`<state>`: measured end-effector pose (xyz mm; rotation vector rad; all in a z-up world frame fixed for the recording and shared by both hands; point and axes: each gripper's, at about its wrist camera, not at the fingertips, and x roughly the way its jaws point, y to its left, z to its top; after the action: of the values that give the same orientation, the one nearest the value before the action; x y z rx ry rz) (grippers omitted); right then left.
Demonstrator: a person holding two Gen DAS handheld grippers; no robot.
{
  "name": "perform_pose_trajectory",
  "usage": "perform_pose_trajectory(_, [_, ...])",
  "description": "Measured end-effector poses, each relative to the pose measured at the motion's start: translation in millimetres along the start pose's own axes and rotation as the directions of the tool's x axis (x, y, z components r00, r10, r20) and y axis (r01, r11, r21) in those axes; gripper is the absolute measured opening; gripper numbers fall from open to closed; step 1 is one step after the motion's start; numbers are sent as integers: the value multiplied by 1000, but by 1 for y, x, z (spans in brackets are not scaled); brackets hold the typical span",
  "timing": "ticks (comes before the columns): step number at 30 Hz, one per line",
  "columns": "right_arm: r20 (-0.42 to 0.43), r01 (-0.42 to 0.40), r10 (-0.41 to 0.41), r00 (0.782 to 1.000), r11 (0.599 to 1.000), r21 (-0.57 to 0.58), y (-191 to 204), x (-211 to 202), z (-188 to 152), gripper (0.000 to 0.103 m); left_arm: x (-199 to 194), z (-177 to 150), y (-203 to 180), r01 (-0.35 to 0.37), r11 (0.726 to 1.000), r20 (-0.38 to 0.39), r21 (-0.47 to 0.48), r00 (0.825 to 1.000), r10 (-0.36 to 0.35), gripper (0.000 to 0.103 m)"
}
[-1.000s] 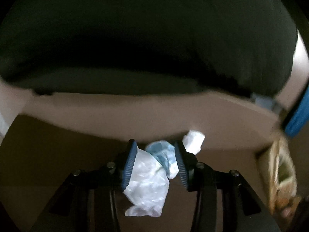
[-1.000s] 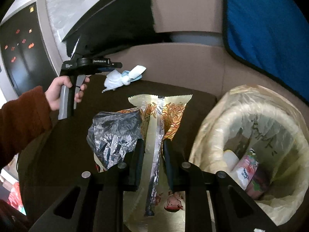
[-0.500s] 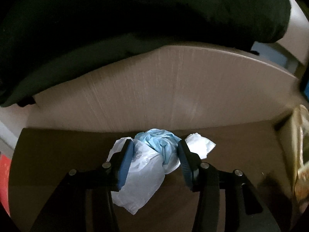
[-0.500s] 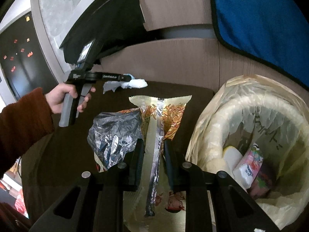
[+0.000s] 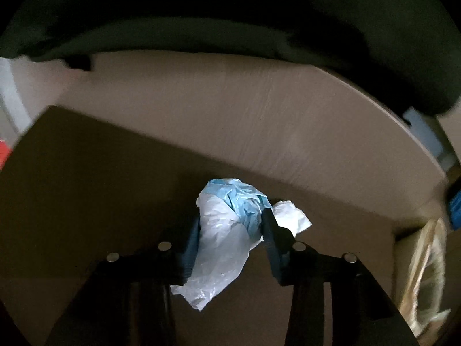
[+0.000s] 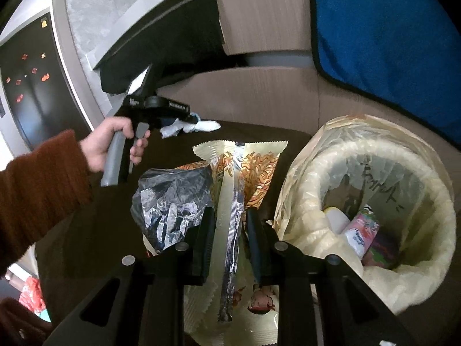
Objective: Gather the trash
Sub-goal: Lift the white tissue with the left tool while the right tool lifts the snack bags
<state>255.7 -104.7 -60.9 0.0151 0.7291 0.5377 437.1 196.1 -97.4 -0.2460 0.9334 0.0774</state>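
Note:
My left gripper (image 5: 230,222) is shut on a crumpled white and blue plastic wad (image 5: 227,230), held over the dark table (image 5: 86,187); it also shows in the right wrist view (image 6: 190,125), at the far side of the table. My right gripper (image 6: 229,216) is shut on the centre seam of an empty noodle packet (image 6: 239,173), which lies flat on the table. A crumpled silver foil bag (image 6: 173,199) lies against the packet's left side. A trash bin (image 6: 374,201) lined with a pale yellow bag stands right of the packet, with several wrappers inside.
A beige bench back (image 5: 230,109) curves behind the table, with a dark cushion (image 5: 230,14) above it. A blue cloth (image 6: 389,43) hangs behind the bin. The bin's liner (image 5: 426,274) shows at the right edge of the left wrist view.
My left gripper has shifted with the plastic wad, lower and closer to the table, now tilted. My right gripper stays shut on the noodle packet, nearly still.

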Motion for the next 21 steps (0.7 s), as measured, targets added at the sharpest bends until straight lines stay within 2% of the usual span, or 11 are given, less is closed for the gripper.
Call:
perform_pose_trajectory(1, [12,9,-9,1000,1000,-8,1,-7,1,22,-13,-8,-1,-15,1000,33,2,999,15,39])
perform_pose_trajectory(4, [39,25,-23,999,999,-33,6,-23,5,22,-67,-37,-13,6,999,139,49,990,-13,38])
perform_pose_trajectory(8, [101,52,-46,994,997,-59,11,-50,16,22,-146,-76,-38,22,995,287,100,957,-50,39])
perform_pose_trajectory(10, [135,65,-56,989,996,-63,13,-66,22,22,-183,-90,-61,23,994,360,110,931,-61,39])
perform_pose_trajectory(12, [169,78,-65,983,994,-72,16,-82,29,22,-224,-108,-72,13,992,438,126,896,-68,39])
perform_pose_trajectory(14, [199,98,-80,977,992,-82,19,-97,35,22,-254,-112,-81,4,991,495,134,866,-70,39])
perform_pose_trajectory(18, [251,136,-109,962,987,-91,20,-129,47,22,-303,-131,-81,26,987,564,157,818,-111,39])
perform_pose_trajectory(21, [301,177,-142,943,980,-92,18,-156,54,22,-332,-142,-103,22,980,612,200,778,-142,39])
